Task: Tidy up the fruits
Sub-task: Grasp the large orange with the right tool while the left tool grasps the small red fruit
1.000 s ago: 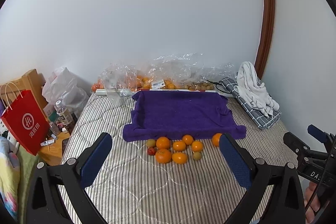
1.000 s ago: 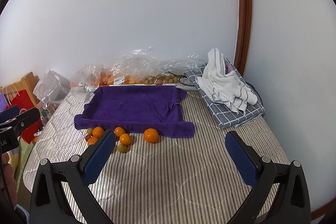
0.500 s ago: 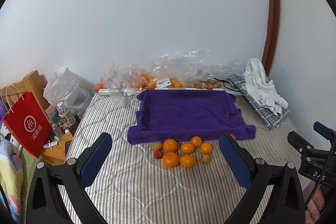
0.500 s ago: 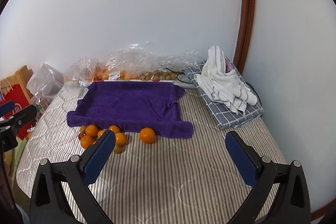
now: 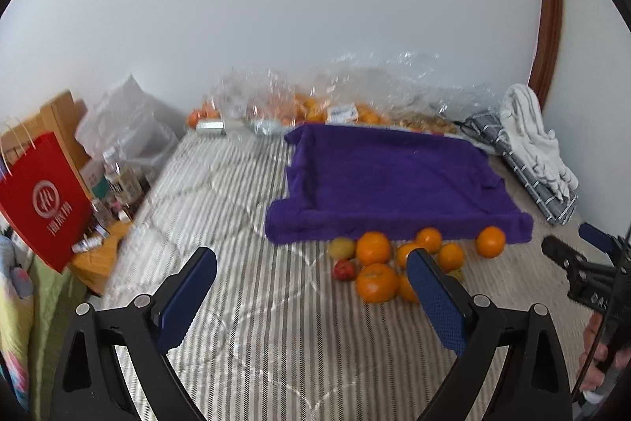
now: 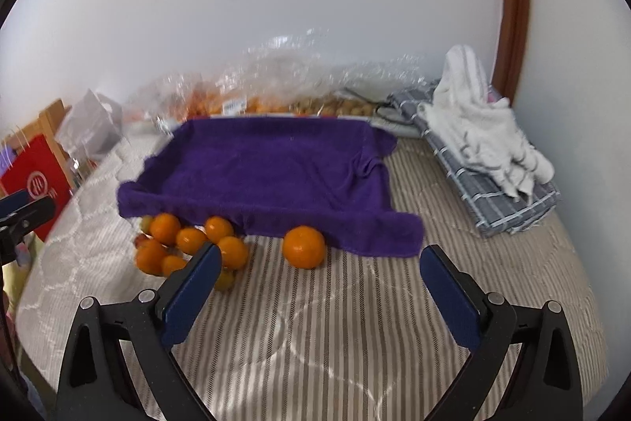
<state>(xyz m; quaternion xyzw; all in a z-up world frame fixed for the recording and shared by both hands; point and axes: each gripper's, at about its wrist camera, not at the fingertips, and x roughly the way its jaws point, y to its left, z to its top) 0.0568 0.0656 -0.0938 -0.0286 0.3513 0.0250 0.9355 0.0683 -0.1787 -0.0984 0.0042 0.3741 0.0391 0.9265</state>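
Right wrist view: I hold both the left gripper and right gripper wide open and empty above the mattress, short of one purple towel. Against its near edge lie about seven oranges, one apart, plus roughly three small fruits; I judge a careless pinch could roll them away.

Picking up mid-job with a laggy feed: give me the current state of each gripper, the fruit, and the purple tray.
left gripper: open, empty, above the mattress
right gripper: open, empty, facing the fruit
lone orange: loose on the mattress, against the purple towel's front edge
cluster of fruit: loose on the mattress, left of the lone orange
purple towel: draped over a tray, no fruit on it
plastic bags: against the wall, holding fruit
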